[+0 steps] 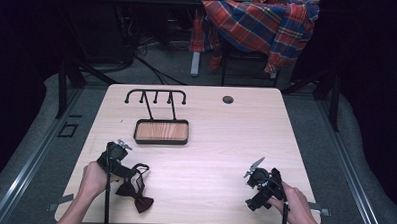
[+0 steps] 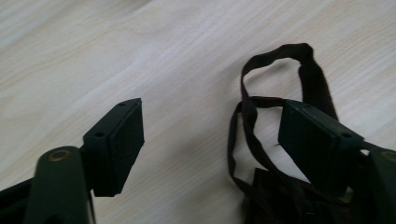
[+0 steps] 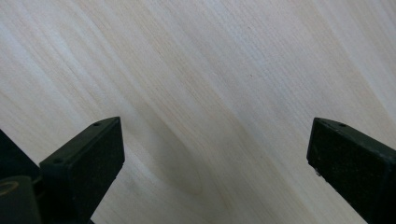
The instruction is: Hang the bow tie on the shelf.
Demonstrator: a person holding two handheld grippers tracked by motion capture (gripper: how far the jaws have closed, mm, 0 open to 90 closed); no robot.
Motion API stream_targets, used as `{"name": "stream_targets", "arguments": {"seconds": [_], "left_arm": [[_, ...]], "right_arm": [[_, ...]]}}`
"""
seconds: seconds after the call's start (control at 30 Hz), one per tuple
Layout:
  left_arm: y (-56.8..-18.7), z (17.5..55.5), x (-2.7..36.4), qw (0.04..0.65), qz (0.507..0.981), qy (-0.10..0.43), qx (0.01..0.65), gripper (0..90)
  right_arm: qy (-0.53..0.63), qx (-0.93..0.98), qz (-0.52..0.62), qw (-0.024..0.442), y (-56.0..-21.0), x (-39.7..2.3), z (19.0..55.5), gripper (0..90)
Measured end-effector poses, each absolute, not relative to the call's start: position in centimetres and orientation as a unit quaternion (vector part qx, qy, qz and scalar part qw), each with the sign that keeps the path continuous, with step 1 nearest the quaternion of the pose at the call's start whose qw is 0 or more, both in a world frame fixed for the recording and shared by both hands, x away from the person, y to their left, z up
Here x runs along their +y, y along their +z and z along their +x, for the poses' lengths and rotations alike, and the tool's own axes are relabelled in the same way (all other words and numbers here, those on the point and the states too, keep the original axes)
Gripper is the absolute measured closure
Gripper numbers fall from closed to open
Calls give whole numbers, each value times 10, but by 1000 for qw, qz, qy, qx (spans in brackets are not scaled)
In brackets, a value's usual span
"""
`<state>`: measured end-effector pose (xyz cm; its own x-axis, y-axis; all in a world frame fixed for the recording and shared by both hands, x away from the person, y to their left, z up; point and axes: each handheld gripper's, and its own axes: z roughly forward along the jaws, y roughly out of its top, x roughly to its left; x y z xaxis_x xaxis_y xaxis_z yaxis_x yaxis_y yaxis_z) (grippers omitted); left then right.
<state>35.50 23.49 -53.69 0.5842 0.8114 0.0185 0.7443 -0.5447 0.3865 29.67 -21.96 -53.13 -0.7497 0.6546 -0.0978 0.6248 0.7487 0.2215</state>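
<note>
A dark maroon bow tie [image 1: 135, 192] with a thin neck strap lies on the light wood table near its front left corner. My left gripper [image 1: 116, 154] hovers just left of the strap, open; in the left gripper view the looped strap [image 2: 247, 126] lies by the right jaw and nothing is clamped between the pads. My right gripper [image 1: 260, 181] is held over bare wood at the front right, jaws wide apart, nothing between them [image 3: 212, 154]. A black stand with a row of hooks [image 1: 155, 96] rises from a wooden tray base [image 1: 161, 131] at the table's back left.
A round cable hole [image 1: 228, 99] sits near the table's far edge. Behind the table a chair carries a red and blue plaid shirt [image 1: 262, 24]. Grey floor with metal rails runs along both sides. Bare wood lies between the two grippers.
</note>
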Motion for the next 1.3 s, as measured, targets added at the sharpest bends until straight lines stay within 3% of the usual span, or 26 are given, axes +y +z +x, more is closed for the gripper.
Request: {"name": "stream_targets", "arguments": {"seconds": [0.53,0.83,1.3], "left_arm": [[-551,359,230,158,892,58,420,598],[-547,354,225,158,900,72,399,846],[-531,347,229,180,891,102,403,886]], "right_arm": [[96,929,344,92,-527,-220,298,62],[104,928,345,92,-526,-222,295,67],[100,928,347,94,-525,-223,297,70]]}}
